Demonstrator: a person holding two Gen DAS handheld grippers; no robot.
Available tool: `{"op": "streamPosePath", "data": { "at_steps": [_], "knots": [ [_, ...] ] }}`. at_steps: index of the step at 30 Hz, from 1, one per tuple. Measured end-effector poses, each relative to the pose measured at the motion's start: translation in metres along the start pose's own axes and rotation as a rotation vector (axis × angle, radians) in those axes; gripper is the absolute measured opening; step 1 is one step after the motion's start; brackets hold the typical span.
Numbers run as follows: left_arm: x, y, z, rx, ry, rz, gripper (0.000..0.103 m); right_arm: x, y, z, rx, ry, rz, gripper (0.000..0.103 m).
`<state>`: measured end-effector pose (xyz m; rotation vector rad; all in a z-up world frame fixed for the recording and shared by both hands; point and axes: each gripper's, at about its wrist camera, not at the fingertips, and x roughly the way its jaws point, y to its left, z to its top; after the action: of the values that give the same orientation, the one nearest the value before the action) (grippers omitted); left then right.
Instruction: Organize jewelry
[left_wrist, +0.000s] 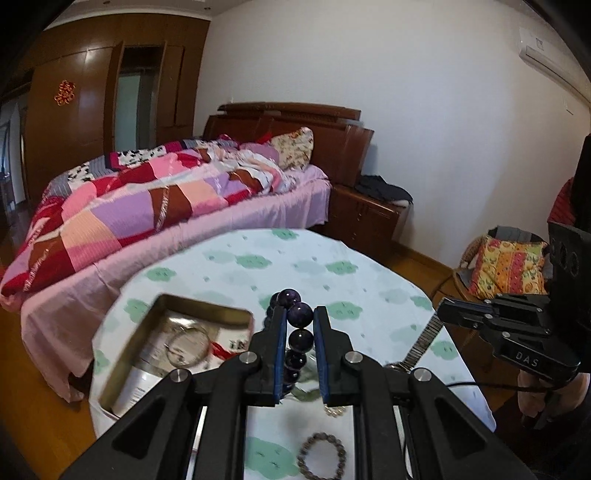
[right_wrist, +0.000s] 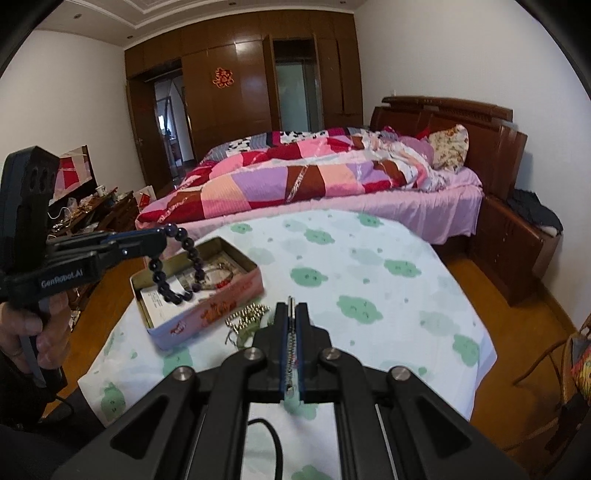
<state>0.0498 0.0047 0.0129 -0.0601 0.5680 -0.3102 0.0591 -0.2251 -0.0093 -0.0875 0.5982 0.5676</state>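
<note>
My left gripper is shut on a bracelet of large dark purple beads. In the right wrist view that bracelet hangs from the left gripper above the open pink tin. The tin holds papers and a silver bangle. My right gripper is shut on a metal watch band, seen edge-on between the pads. In the left wrist view the right gripper lifts the band, with the watch face low over the cloth.
The table has a white cloth with green clouds. A grey bead bracelet, a gold bead chain and a green piece lie on it. A bed, nightstand and cushioned chair stand around.
</note>
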Motion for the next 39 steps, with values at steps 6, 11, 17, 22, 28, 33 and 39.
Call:
{"op": "streamPosePath", "data": {
  "at_steps": [6,11,17,22,28,33,39],
  "knots": [
    [-0.002,0.023,0.011,-0.013,-0.022,0.052,0.014,0.006,0.012,0.015,-0.036,-0.031,0.016,0.005],
    [0.000,0.037,0.015,-0.012,-0.026,0.078,0.014,0.016,0.023,0.031,-0.055,-0.048,0.032,0.005],
    [0.009,0.056,0.016,-0.034,-0.014,0.117,0.014,0.024,0.037,0.048,-0.079,-0.067,0.062,0.005],
    [0.019,0.074,0.014,-0.052,0.008,0.136,0.014,0.035,0.054,0.062,-0.107,-0.081,0.087,0.005],
    [0.028,0.088,0.012,-0.055,0.026,0.160,0.014,0.049,0.069,0.070,-0.124,-0.080,0.113,0.005],
    [0.035,0.101,0.010,-0.072,0.042,0.186,0.014,0.060,0.081,0.073,-0.145,-0.067,0.130,0.005],
    [0.046,0.113,0.001,-0.090,0.076,0.203,0.014,0.075,0.098,0.075,-0.168,-0.046,0.148,0.005]
  ]
}}
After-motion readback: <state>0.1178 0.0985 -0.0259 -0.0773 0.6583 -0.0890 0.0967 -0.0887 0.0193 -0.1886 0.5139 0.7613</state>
